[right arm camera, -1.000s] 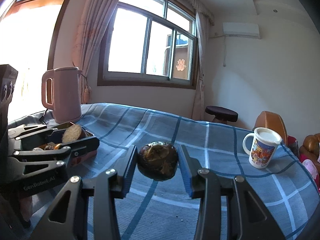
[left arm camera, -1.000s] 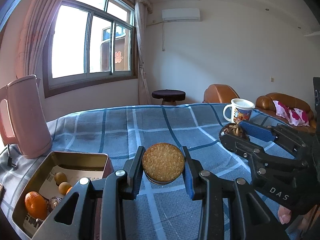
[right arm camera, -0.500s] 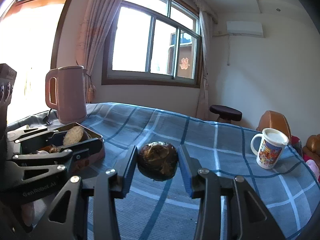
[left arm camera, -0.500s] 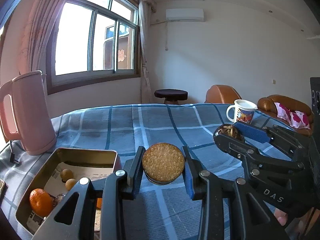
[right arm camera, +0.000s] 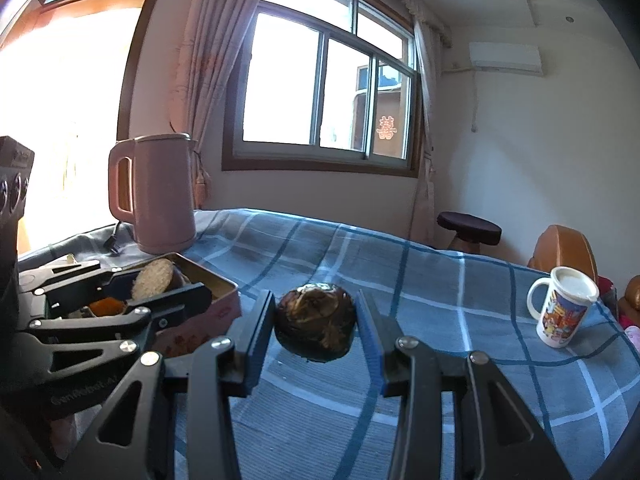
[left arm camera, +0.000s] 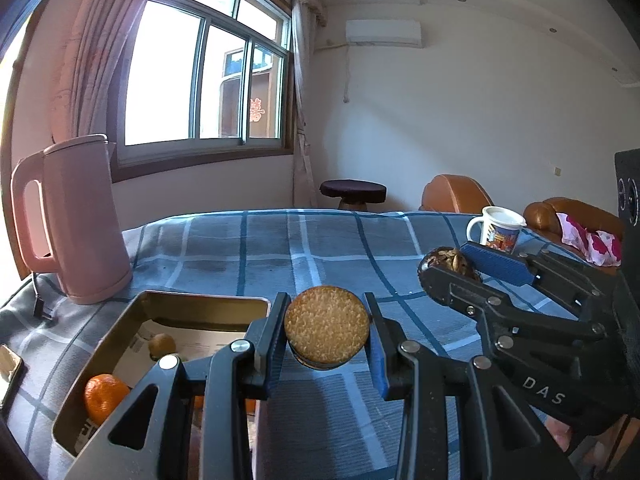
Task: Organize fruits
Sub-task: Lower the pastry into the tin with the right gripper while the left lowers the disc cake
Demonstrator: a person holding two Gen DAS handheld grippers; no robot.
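My left hand-held gripper is clamped on a round biscuit-like disc, held above the near right edge of the metal tin on the checked surface; an orange lies inside. My right hand-held gripper grips a dark round fruit above the cloth, right of the tin, well apart from the mug.

bright window, white walls, perhaps leather sofa
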